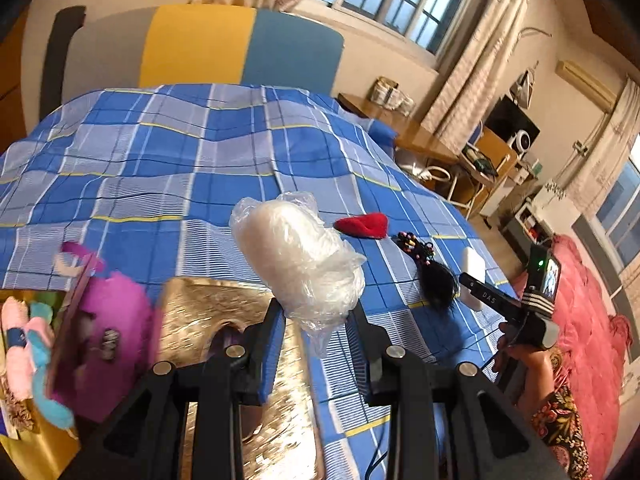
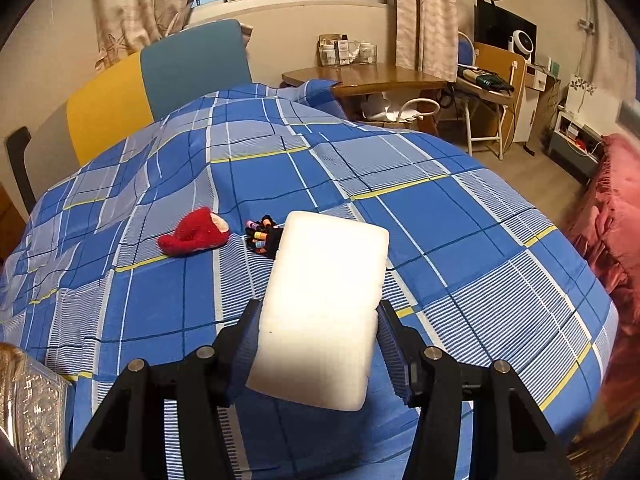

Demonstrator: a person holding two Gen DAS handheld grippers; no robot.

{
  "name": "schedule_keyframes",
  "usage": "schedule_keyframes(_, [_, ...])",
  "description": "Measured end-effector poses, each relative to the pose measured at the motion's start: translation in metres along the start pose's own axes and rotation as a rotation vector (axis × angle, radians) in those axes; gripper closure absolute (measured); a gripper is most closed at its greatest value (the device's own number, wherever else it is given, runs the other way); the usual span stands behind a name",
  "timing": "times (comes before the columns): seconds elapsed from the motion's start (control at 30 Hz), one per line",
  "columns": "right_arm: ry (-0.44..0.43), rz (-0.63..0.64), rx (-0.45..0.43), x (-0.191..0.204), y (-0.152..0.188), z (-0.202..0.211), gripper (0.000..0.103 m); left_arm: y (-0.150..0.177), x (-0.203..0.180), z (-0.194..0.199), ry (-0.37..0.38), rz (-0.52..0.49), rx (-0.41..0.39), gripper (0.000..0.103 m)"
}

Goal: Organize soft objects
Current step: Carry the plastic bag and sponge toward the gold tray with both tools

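My left gripper [image 1: 316, 322] is shut on a white soft roll wrapped in clear plastic [image 1: 298, 256], held up above the blue checked bedspread [image 1: 168, 160]. Below and left of it sits a gold box [image 1: 208, 312] with pink and turquoise soft toys [image 1: 28, 336] and a purple piece [image 1: 112, 308] beside it. My right gripper [image 2: 318, 342] is shut on a white foam block [image 2: 324, 308], which shows at the far right in the left wrist view too [image 1: 474, 266]. A red plush piece [image 2: 194, 234] and a black tuft with coloured beads [image 2: 262, 236] lie on the bed.
A yellow and blue headboard [image 1: 240, 46] closes off the far side of the bed. A wooden table [image 2: 372, 76] with jars, a chair and a desk stand to the right. A pink quilt [image 2: 612, 216] lies at the right edge. A person's hand [image 1: 520, 354] holds the right gripper.
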State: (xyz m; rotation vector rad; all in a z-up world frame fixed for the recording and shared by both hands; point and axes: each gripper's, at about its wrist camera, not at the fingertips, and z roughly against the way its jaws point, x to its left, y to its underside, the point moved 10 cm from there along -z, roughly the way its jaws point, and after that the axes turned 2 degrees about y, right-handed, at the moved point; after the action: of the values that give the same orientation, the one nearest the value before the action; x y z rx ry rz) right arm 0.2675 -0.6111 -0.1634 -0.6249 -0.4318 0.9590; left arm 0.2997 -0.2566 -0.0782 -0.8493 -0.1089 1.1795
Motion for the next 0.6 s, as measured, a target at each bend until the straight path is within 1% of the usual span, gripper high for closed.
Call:
schedule_keyframes(0.2, [0.025,-0.025,-0.016,-0.007,-0.002,0.002,0.046,-0.005,0.026,0.039,0.009,0.027,-0.066,0.073])
schedule_keyframes(0.37, [0.050,-0.041,-0.078,-0.014,-0.009,0.015,0.046,-0.012,0.056,0.077,0.006,0.052,-0.131,0.073])
schedule_keyframes(0.47, [0.072,-0.031,-0.099,-0.014,-0.013,0.019,0.046,-0.012,0.078,0.102,-0.021,0.063,-0.182,0.073])
schedule_keyframes(0.6, [0.090,0.003,-0.127,-0.010,-0.016,0.024,0.046,-0.003,0.115,0.131,-0.072,0.069,-0.220,0.073])
